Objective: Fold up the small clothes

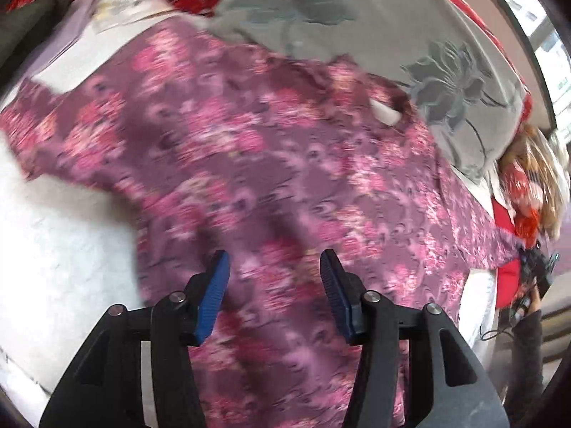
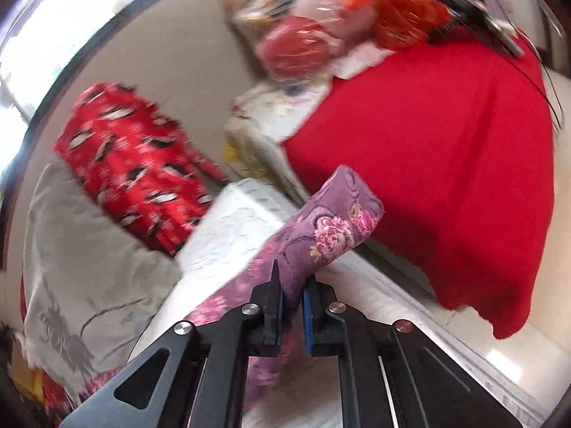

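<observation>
One purple floral garment (image 1: pixel 271 164) spread on white table (image 1: pixel 53 235). Your right gripper (image 2: pixel 292 285) pinches its corner, lifted off surface. Your left gripper (image 1: pixel 274 271) hovers over it, jaws spread, empty. Bare table left of garment; grey cloth (image 1: pixel 410 35) overlaps far edge.

Purple floral garment (image 1: pixel 271 164) blurred, cut off below.
</observation>
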`<state>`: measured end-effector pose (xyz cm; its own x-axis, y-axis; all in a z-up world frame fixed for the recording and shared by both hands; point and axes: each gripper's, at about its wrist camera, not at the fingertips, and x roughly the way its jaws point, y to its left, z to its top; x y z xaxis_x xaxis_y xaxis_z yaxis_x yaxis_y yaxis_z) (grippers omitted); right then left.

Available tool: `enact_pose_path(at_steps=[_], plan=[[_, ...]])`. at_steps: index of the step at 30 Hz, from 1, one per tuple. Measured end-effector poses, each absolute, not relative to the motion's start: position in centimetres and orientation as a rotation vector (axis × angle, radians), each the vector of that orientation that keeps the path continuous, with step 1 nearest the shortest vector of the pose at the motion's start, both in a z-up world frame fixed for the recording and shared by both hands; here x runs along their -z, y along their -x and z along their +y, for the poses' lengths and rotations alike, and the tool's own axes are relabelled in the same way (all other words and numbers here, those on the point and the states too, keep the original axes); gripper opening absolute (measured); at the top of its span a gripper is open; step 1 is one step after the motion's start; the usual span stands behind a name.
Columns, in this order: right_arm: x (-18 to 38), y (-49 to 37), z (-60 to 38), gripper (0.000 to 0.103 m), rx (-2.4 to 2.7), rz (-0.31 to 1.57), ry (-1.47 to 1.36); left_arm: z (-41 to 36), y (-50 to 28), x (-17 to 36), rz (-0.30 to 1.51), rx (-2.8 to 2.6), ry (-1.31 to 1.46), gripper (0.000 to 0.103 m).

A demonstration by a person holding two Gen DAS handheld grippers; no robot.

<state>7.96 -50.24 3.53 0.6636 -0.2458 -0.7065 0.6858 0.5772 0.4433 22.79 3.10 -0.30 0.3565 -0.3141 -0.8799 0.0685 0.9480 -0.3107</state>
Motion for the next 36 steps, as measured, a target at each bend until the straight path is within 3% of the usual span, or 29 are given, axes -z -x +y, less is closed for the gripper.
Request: enact_pose_path(at_steps=[9, 27, 35, 36], plan=[[-6.9, -12.6, -40.7, 0.008, 0.333, 0.654, -0.695, 2.8, -24.4, 4.2, 1.262, 0.278, 0.305, 0.051], [-3.8, -22.1, -12.2, 0.009, -0.111, 0.892, -0.481, 8.0, -23.9, 4.0, 1.291, 0.404, 0.511, 0.051], [-0.6, -22.9, -2.2, 0.016, -0.236, 0.99, -0.424, 9.9, -23.7, 3.0, 1.273, 0.401, 0.532, 0.051], [0.1, -22.7, -1.4, 0.023, -0.248, 1.014, -0.424, 10.0, -23.8, 2.9, 1.272, 0.399, 0.537, 0.051]])
